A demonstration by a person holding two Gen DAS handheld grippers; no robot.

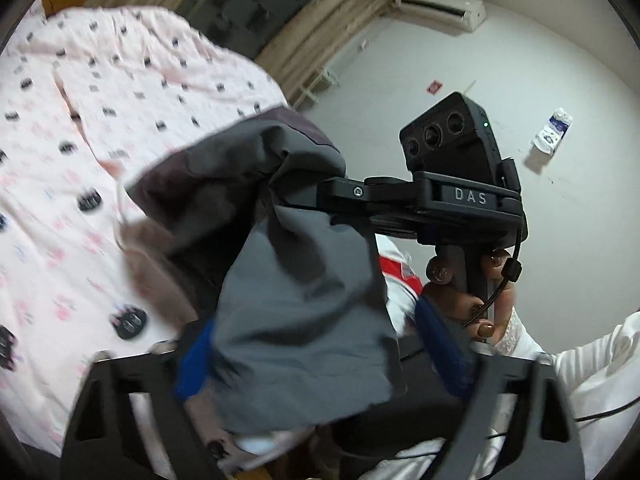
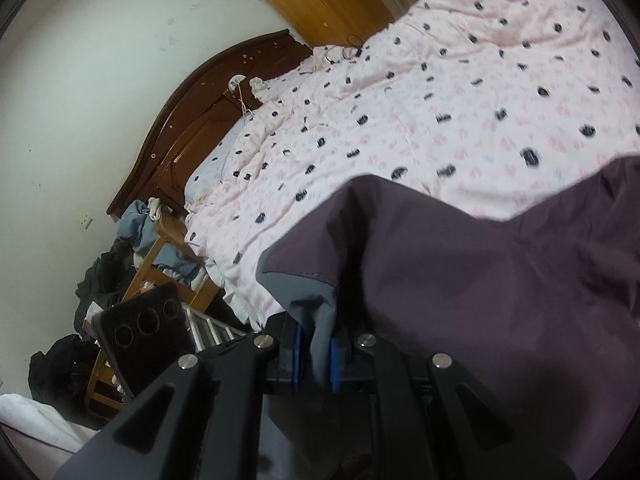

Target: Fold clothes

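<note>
A grey and dark purple garment hangs in the air above the bed. In the left wrist view it drapes over my left gripper, whose blue pads stand wide apart, with cloth between and over them. My right gripper shows there too, reaching in from the right and clamped on the cloth's upper edge. In the right wrist view my right gripper has its blue pads pressed on a grey fold of the garment, which spreads purple to the right.
The bed carries a pink patterned sheet with a dark wooden headboard. A wooden chair piled with clothes stands beside the bed. White wall, an air conditioner and curtains lie beyond.
</note>
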